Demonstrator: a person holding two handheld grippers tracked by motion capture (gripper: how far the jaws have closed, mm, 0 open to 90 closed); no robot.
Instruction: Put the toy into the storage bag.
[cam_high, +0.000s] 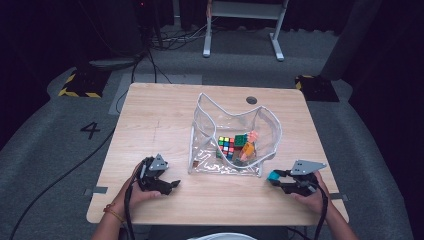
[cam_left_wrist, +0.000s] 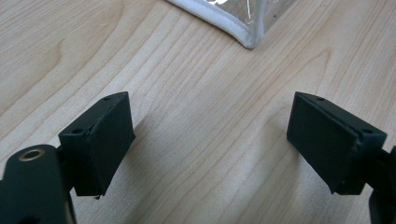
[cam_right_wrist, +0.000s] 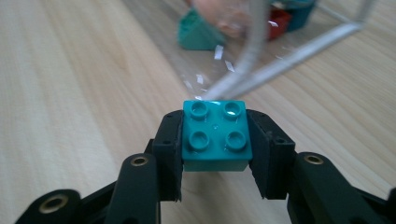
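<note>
Two grippers sit low on my side of the wooden surface from the high view; my left gripper rests near the front left corner of the clear bag, jaws pointing toward it, nothing between them; my right gripper sits just off the bag's front right corner, and a teal brick shows at its tip; the bag stands open in the middle of the surface, with a colour cube and a few orange, green and pink pieces inside.

Left gripper view now; my jaws stand wide apart, bare wood grain between them; the white-trimmed corner of the clear bag lies ahead, apart from both pads.

Right gripper view; my jaws are drawn in narrow and clamped on the teal brick, one pad against each side, four studs facing up toward the camera; the brick hangs just above the surface; straight ahead, close by, the white-edged corner of the clear bag, with blurred green and red shapes behind its wall.
</note>
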